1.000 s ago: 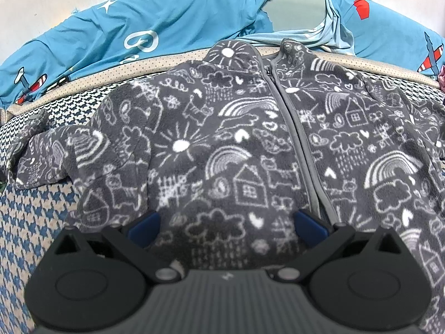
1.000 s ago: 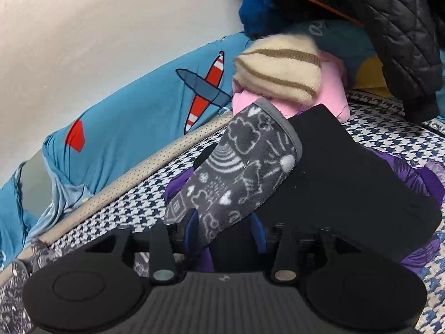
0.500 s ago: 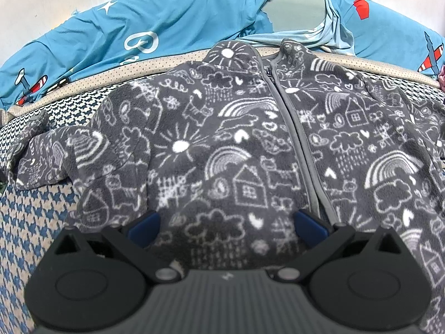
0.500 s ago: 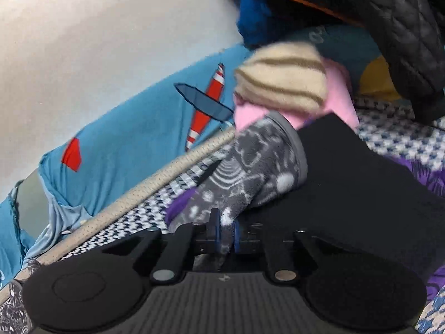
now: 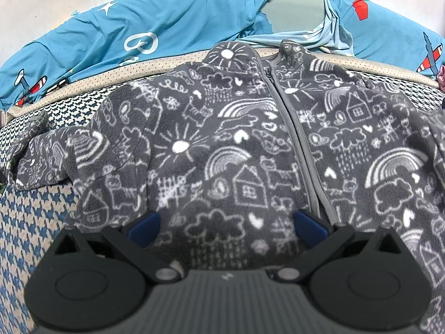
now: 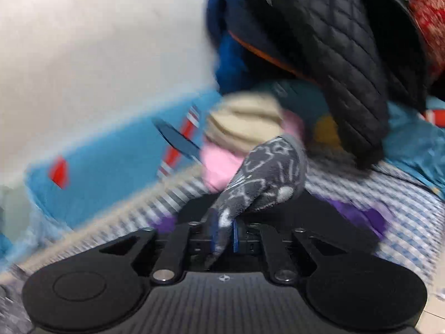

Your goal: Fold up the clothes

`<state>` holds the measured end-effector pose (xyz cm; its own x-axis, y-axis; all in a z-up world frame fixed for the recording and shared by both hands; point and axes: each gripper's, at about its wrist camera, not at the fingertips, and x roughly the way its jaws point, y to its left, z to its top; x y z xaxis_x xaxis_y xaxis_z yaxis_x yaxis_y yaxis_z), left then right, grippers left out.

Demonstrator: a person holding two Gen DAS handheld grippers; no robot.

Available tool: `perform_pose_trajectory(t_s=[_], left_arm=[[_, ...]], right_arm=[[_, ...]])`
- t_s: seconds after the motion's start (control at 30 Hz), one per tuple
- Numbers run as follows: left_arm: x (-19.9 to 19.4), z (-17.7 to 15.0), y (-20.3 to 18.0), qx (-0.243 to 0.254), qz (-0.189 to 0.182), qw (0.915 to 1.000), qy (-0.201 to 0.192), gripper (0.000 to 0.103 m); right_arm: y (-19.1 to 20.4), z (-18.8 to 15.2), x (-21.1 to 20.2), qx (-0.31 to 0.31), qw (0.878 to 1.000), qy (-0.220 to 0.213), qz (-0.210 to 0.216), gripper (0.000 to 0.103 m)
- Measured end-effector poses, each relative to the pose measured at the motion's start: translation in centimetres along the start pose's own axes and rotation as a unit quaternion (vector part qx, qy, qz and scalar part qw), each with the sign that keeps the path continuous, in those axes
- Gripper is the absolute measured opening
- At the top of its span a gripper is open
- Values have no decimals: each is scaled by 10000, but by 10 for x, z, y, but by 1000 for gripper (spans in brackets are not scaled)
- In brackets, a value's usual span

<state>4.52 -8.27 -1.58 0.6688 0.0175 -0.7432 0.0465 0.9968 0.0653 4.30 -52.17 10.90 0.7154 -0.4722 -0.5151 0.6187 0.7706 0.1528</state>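
A grey fleece jacket (image 5: 228, 144) printed with white doodles lies spread, zipper up, on a houndstooth-covered bed (image 5: 30, 222). My left gripper (image 5: 226, 226) stands open low over the jacket's hem, its blue pads wide apart with fleece bunched between them. One sleeve trails to the far left (image 5: 36, 161). In the right wrist view, my right gripper (image 6: 224, 236) is shut on the jacket's other sleeve (image 6: 264, 178), whose cuff sticks up and away from the pads. The view is blurred by motion.
A blue sheet with planes (image 5: 144, 25) lines the wall behind the bed. In the right wrist view a striped beige knit (image 6: 244, 122), a pink garment (image 6: 219, 161), black cloth (image 6: 319, 222) and a hanging quilted black jacket (image 6: 347, 41) crowd the area beyond the sleeve.
The right gripper closed on the sleeve and has lifted it, tilting upward so the quilted jacket fills more of its view. The left gripper and the jacket body stayed still.
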Motion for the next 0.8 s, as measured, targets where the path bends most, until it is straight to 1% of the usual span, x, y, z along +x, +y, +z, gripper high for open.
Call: perform_pose_trajectory(t_s=[0.07, 0.1, 0.17, 0.23, 0.27, 0.3, 0.4, 0.5, 0.57, 0.63, 0.77, 0.8], left_arm=[[0, 0, 0, 1, 1, 10000, -2, 103], [0, 0, 0, 0, 2, 10000, -2, 103], [0, 0, 0, 2, 7, 10000, -5, 103], [0, 0, -1, 8, 17, 10000, -9, 103], [0, 0, -1, 14, 23, 10000, -14, 103], [0, 0, -1, 19, 29, 10000, -19, 103], [0, 0, -2, 35, 48, 10000, -37, 103], [-1, -1, -3, 59, 81, 9999, -63, 103], [-1, -1, -4, 80, 105, 9999, -80, 103], [-1, -1, -4, 94, 120, 9998, -94, 103], [-1, -1, -4, 95, 121, 9998, -110, 103], [-1, -2, -4, 90, 118, 9998, -113, 103]], right_arm=[[-14, -1, 8, 222, 9992, 323, -95, 11], [-21, -1, 11, 332, 9983, 459, -148, 14], [-34, -1, 6, 540, 9971, 424, -320, 20], [-45, 2, -1, 561, 9969, 259, -493, 21], [-49, 3, -5, 562, 9971, 193, -482, 22], [-54, 4, -7, 605, 9971, 142, -430, 22], [-69, 7, -13, 727, 9970, -3, -273, 29], [-77, 8, -10, 747, 9972, 0, -95, 32], [-79, 7, -8, 694, 9976, 16, 22, 35], [-79, 6, -3, 592, 9981, 43, 139, 48], [-79, 4, 6, 370, 9987, 65, 351, 54], [-79, 3, 10, 306, 9988, 54, 382, 60]])
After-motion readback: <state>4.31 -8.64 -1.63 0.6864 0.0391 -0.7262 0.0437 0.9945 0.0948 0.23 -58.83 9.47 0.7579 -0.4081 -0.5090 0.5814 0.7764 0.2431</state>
